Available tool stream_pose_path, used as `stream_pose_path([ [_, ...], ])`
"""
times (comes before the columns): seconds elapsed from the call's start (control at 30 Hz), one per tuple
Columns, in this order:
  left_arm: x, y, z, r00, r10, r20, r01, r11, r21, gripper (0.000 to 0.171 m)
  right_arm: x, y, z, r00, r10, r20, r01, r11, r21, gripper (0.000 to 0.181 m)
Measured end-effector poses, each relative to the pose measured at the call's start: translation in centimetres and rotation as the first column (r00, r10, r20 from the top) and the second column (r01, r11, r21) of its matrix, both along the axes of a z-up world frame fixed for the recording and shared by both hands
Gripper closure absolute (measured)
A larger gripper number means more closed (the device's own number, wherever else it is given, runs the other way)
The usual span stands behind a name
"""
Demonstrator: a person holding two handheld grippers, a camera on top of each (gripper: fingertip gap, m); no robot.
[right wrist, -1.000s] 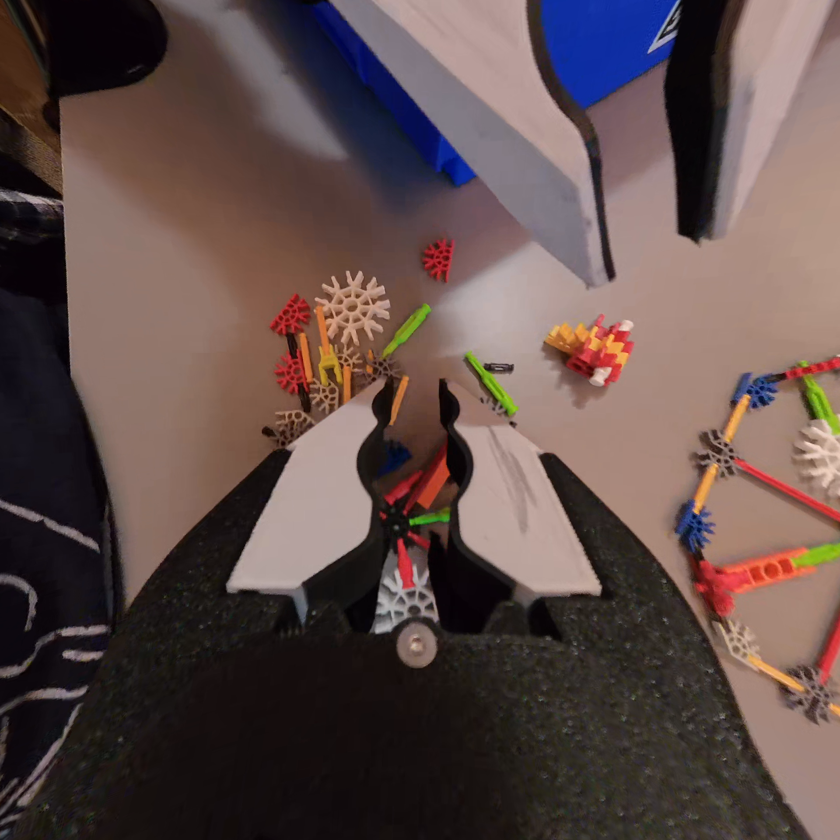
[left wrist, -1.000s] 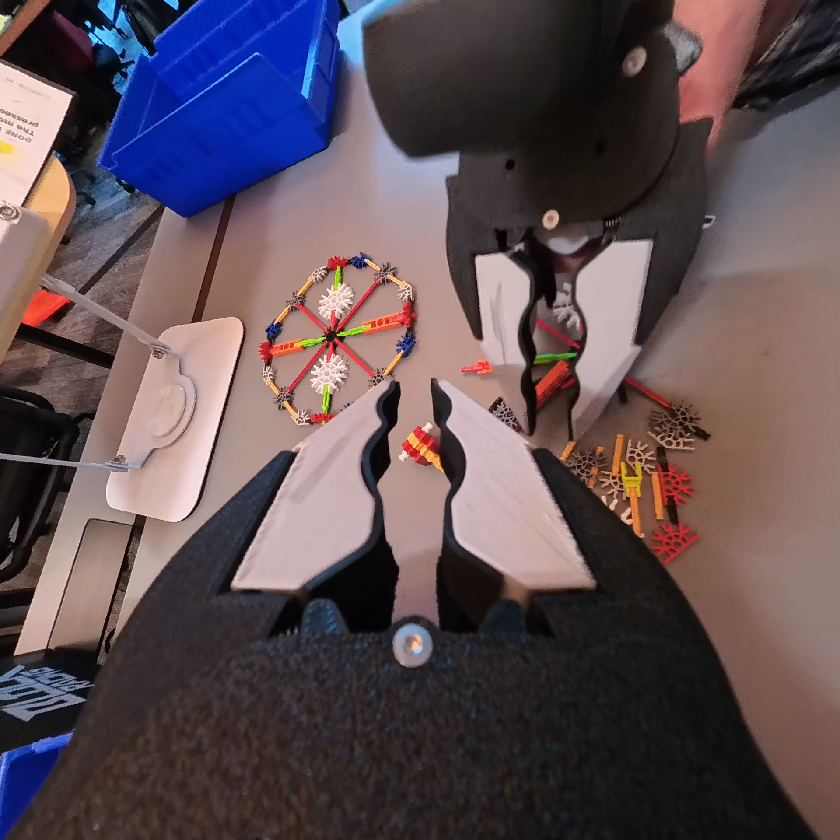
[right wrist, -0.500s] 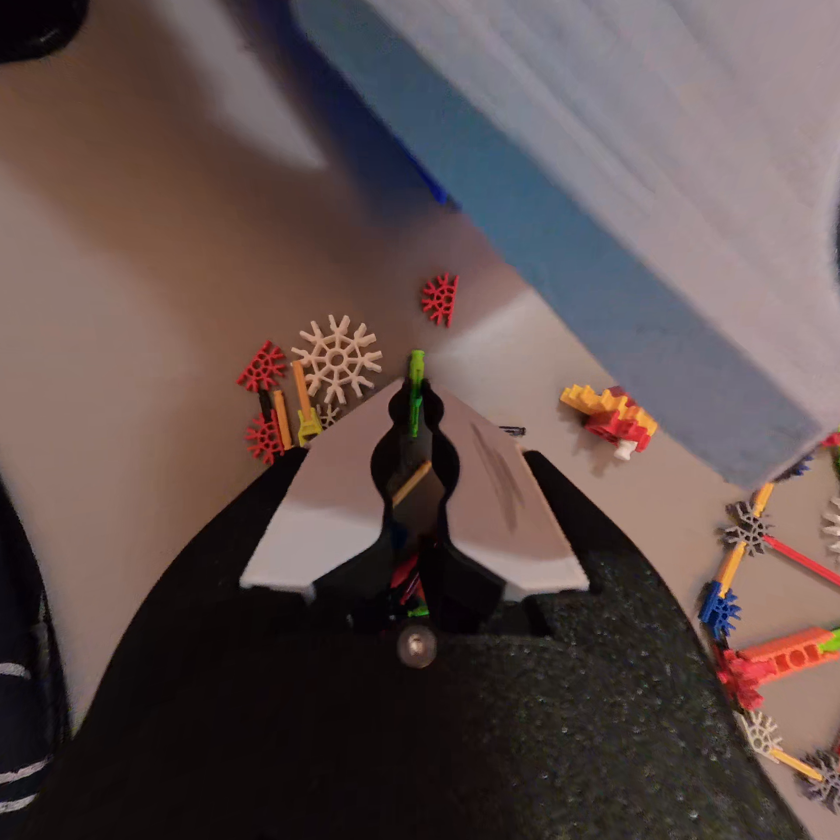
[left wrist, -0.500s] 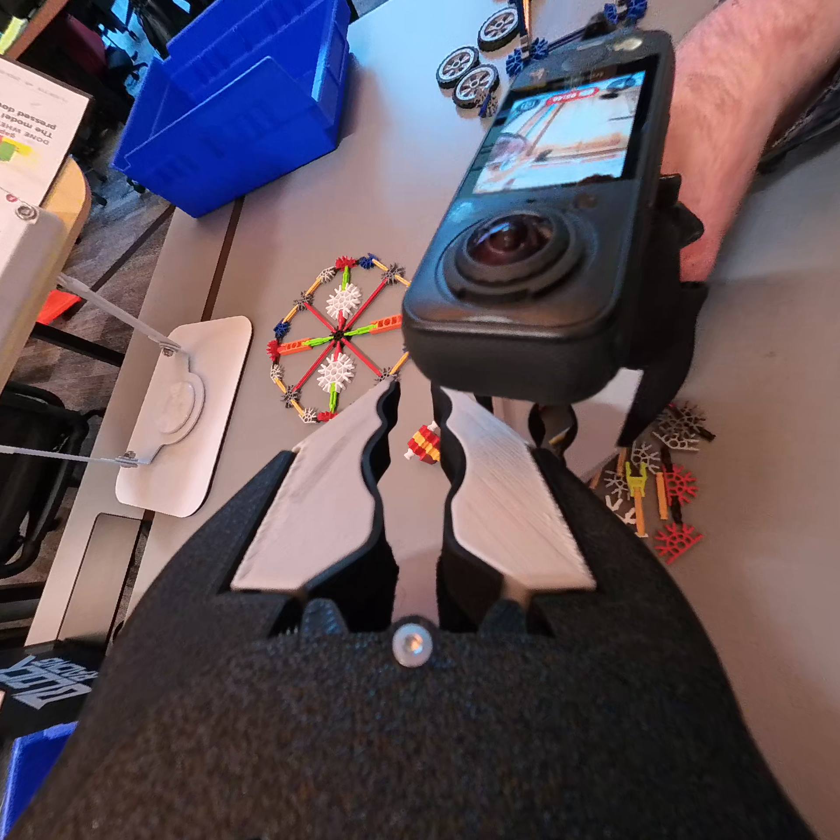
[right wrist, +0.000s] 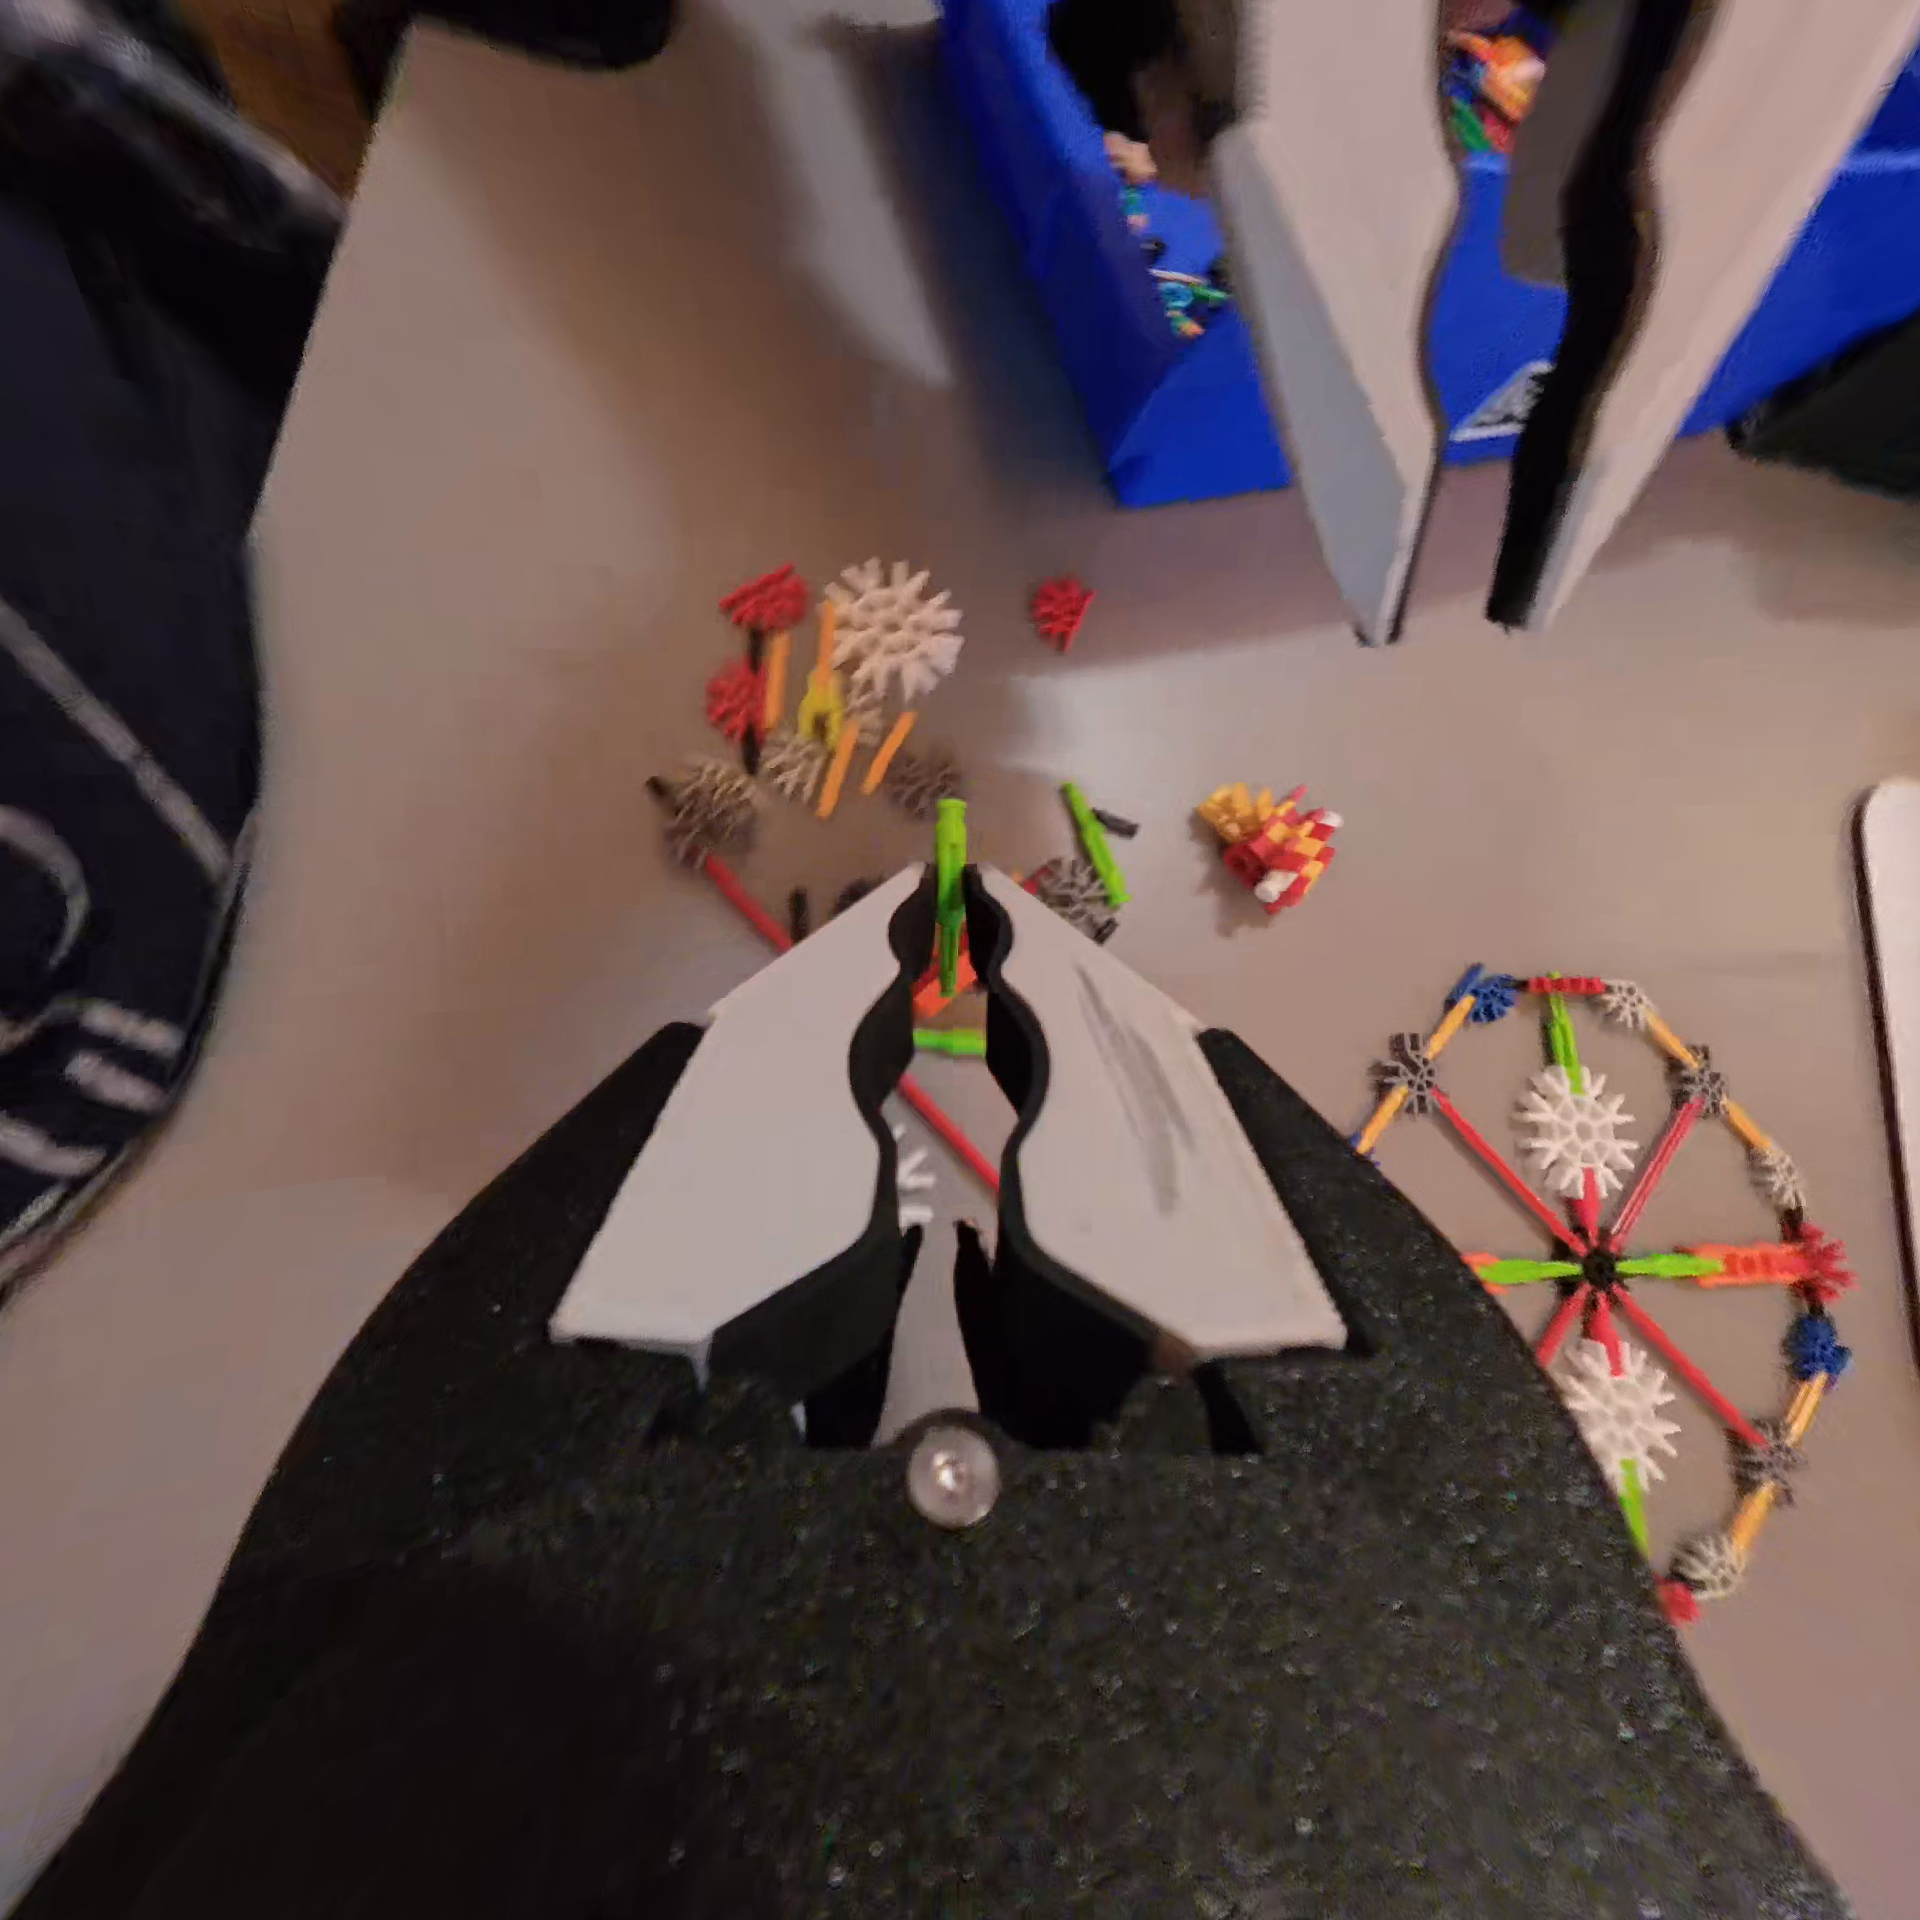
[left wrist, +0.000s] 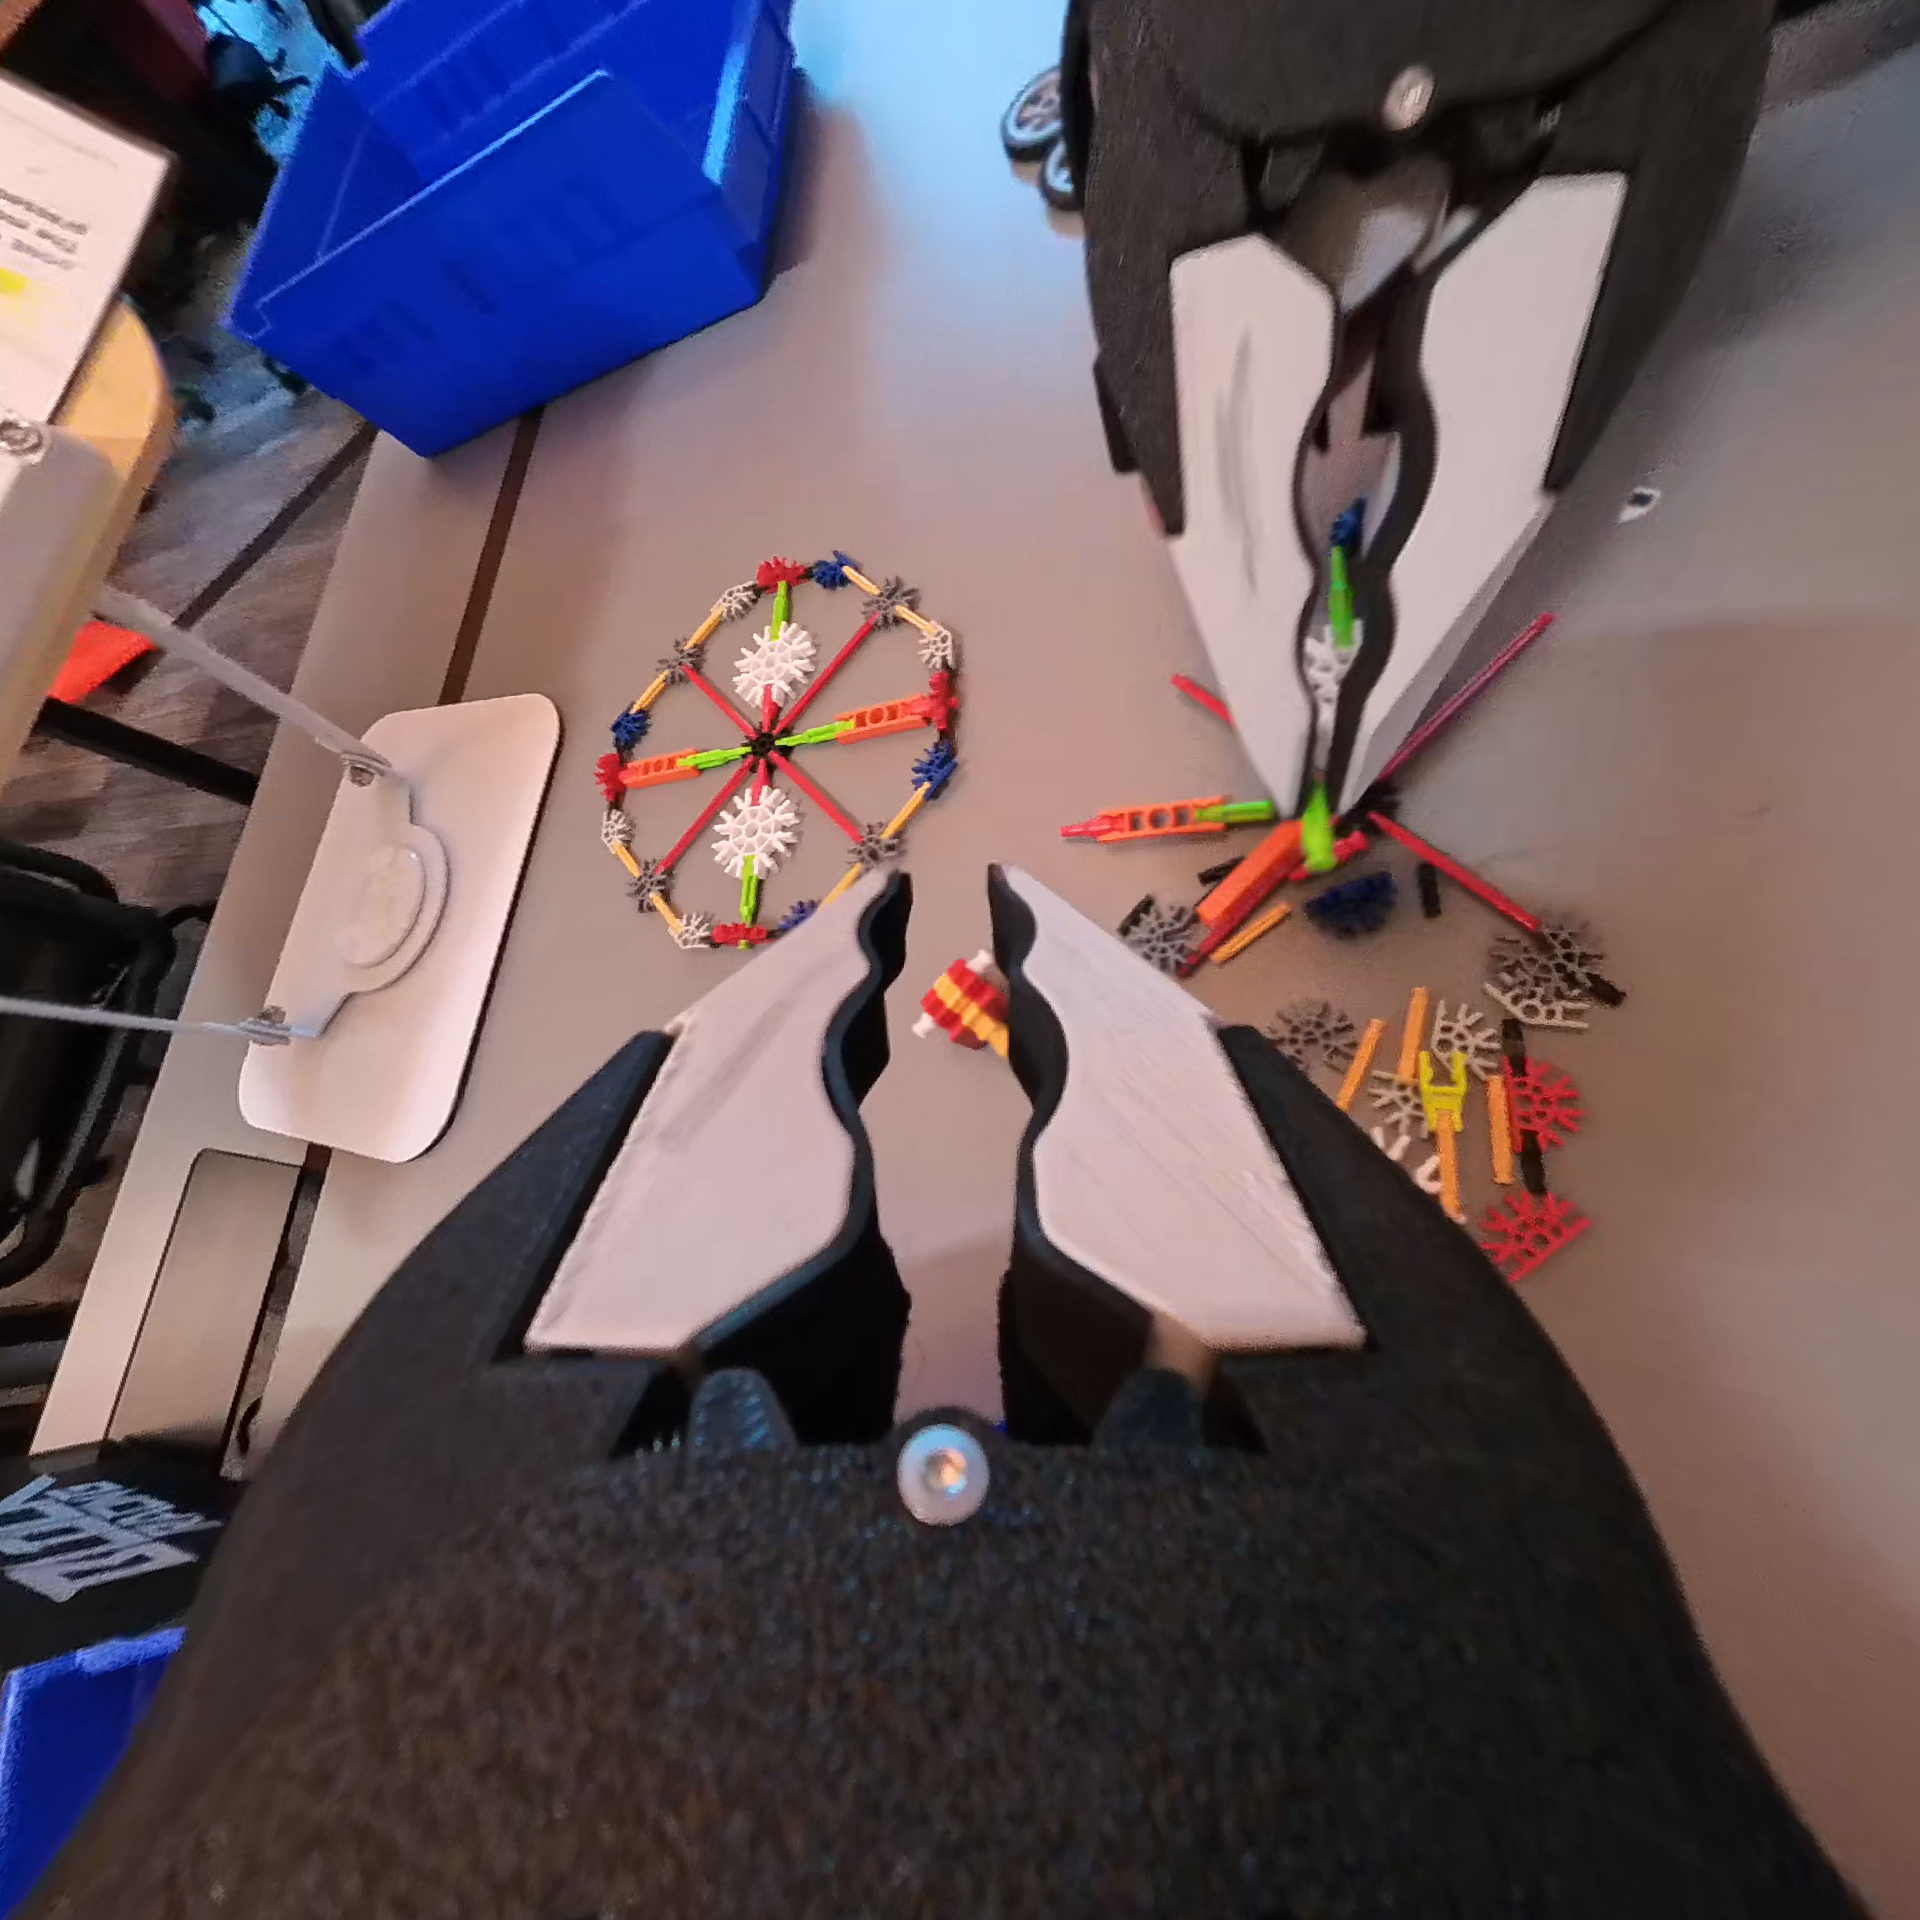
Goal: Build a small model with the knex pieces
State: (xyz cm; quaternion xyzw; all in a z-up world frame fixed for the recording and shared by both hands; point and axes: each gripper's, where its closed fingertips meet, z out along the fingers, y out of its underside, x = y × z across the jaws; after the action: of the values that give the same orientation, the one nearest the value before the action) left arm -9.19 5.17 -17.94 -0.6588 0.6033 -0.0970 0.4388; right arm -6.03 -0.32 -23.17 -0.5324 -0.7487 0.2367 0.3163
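— Now the right tool (right wrist: 943, 883) is pinching a green rod (right wrist: 948, 862); a second ago it stood spread over the loose pieces (left wrist: 1434, 1091).
— And the left tool (left wrist: 943, 894)?
— Unchanged: spread, empty, above the little red-and-yellow block (left wrist: 966, 1003), beside the spoked wheel (left wrist: 774, 753) on the tabletop (left wrist: 1714, 935).

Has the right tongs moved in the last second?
Yes. The right tongs swung toward the camera, then back over the loose pieces, right of the wheel.
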Motion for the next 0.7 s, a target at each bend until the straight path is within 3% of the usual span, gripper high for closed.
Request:
stream_pose_path([
  [0.2, 1.3, -1.7, -1.7, 0.995, -0.066, -0.074, 0.065, 0.998, -0.016, 0.155, 3.3, -3.5, -2.0, 0.964, 0.222, 0.147, -0.240, 0.963, 0.121, 0.177],
  [0.4, 2.1, -3.3, -3.8, 0.983, -0.118, -0.138, 0.109, 0.992, -0.071, 0.153, 3.9, -5.5, -5.1, 0.897, 0.329, 0.296, -0.384, 0.910, 0.153, 0.176],
  [0.57, 2.9, -6.1, -5.4, 0.948, -0.203, -0.247, 0.184, 0.978, -0.096, 0.151, 4.0, -4.8, -4.2, 0.937, 0.243, 0.251, -0.288, 0.944, 0.159, 0.164],
  [0.7, 3.9, -8.8, -7.6, 0.915, -0.289, -0.280, 0.246, 0.953, -0.179, 0.150, 5.1, -4.1, -3.6, 0.970, 0.132, 0.206, -0.159, 0.980, 0.121, 0.167],
])
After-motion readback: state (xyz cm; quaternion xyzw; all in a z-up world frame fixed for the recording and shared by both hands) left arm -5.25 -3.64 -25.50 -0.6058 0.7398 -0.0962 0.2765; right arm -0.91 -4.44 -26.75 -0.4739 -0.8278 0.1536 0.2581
